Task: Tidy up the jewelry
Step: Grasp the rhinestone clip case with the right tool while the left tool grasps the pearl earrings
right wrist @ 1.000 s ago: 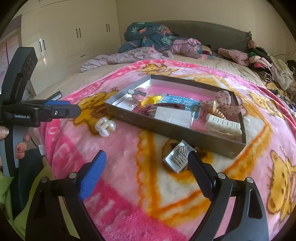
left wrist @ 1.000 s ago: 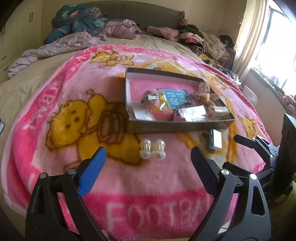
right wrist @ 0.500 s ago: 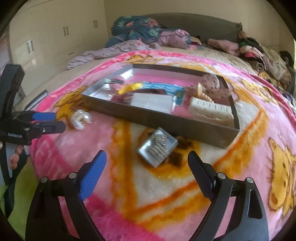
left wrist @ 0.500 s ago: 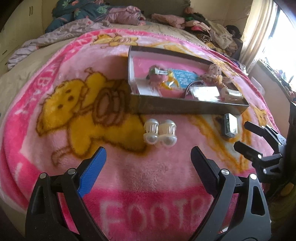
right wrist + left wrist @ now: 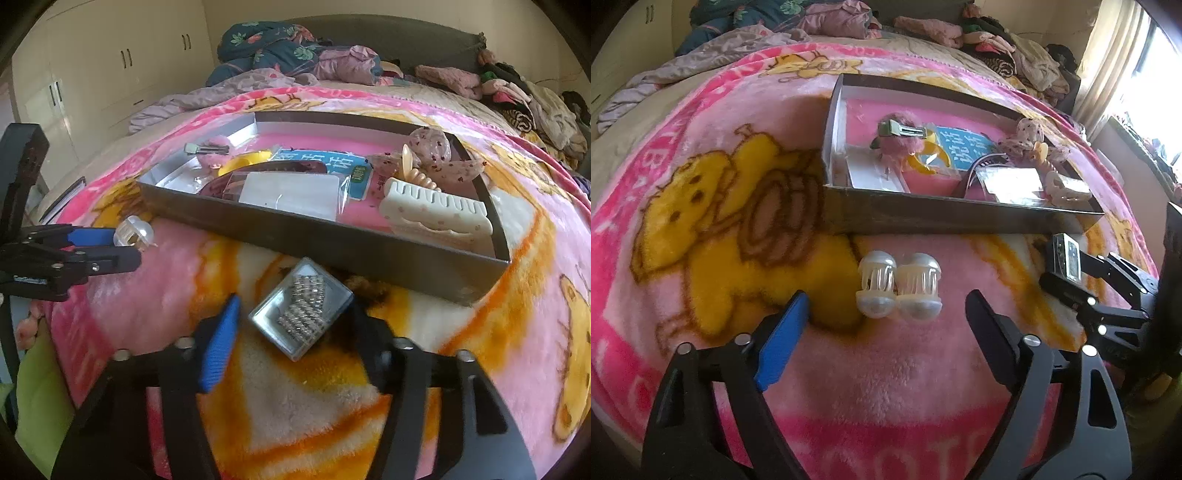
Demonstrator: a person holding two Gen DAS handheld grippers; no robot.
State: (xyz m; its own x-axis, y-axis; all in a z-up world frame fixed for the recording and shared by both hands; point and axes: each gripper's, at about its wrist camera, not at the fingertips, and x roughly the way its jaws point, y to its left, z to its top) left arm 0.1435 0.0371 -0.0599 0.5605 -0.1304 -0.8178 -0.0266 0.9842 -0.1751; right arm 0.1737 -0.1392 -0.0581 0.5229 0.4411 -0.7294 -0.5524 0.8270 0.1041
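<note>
Presently both pickups are in hand: the right gripper, jaws just narrowing, brackets the clear case on the blanket before the tray without evident contact, while the left gripper, jaws also just closing yet wide, flanks the pearl clips; next, close and lift.

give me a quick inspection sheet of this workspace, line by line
surface: pink cartoon blanket spread over a bed.
job's things: pearl hair clip and clear case of silver pieces lie on the blanket outside the shallow tray; the tray holds clips and packets.
clutter: piled clothes at the head of the bed.
grippers: left gripper open, jaws just closing, either side of the hair clip; right gripper jaws just closing around the case, contact unclear.
cables: nothing seen.
surroundings: cupboards, curtained window.
</note>
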